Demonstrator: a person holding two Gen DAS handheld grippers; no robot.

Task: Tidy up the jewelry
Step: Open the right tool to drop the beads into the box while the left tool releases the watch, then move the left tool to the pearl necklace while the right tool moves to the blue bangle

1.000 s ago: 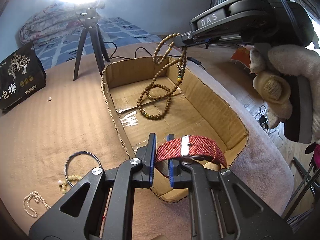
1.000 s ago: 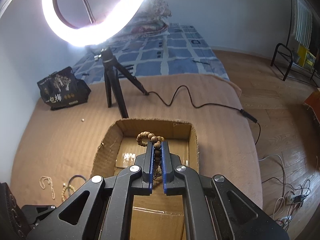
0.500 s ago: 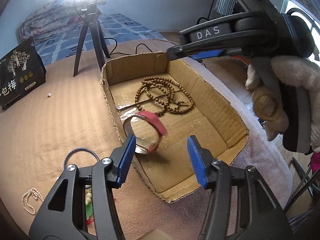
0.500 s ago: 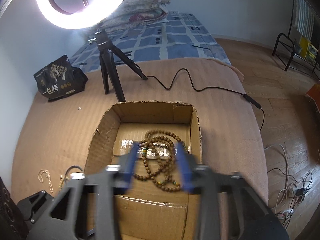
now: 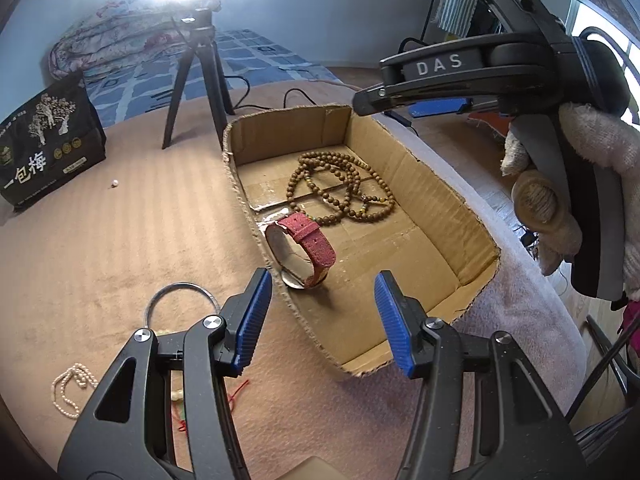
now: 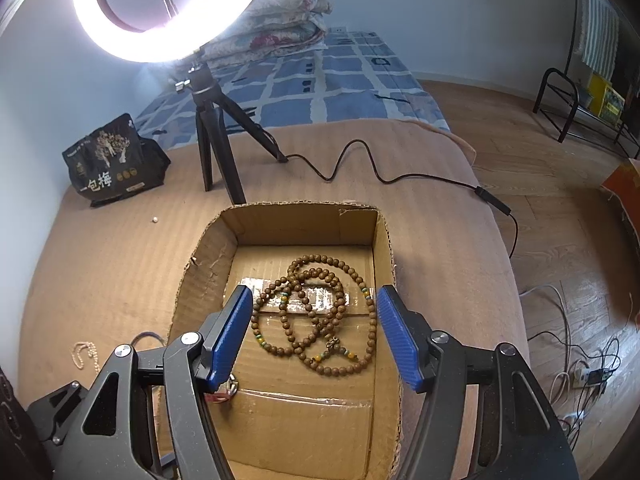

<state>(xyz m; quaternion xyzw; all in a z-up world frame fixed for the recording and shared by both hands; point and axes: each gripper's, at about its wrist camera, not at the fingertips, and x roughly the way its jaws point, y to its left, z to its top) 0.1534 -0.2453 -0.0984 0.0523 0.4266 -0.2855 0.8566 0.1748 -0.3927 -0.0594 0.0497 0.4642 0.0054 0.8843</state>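
An open cardboard box [image 5: 424, 178] lies on the tan blanket. Inside it lie a brown wooden bead necklace [image 5: 340, 192] and a red-strapped watch [image 5: 304, 250] that leans against the box's left wall. My left gripper [image 5: 324, 320] is open and empty above the box's near left corner. My right gripper [image 6: 314, 336] is open and empty above the bead necklace [image 6: 320, 320]; the watch [image 6: 224, 392] peeks out behind its left finger. The right gripper also shows in the left wrist view, held above the box's far right side [image 5: 436, 76].
On the blanket left of the box lie a metal bangle [image 5: 180, 300], a pearl strand [image 5: 72, 388], a red cord and pale beads. A ring-light tripod [image 6: 216, 152] and its cable stand behind the box. A black bag [image 6: 112, 164] sits at the back left.
Both grippers opened. The left let the watch drop into the box; the right let the bead necklace fall onto the box floor. Both are now empty.
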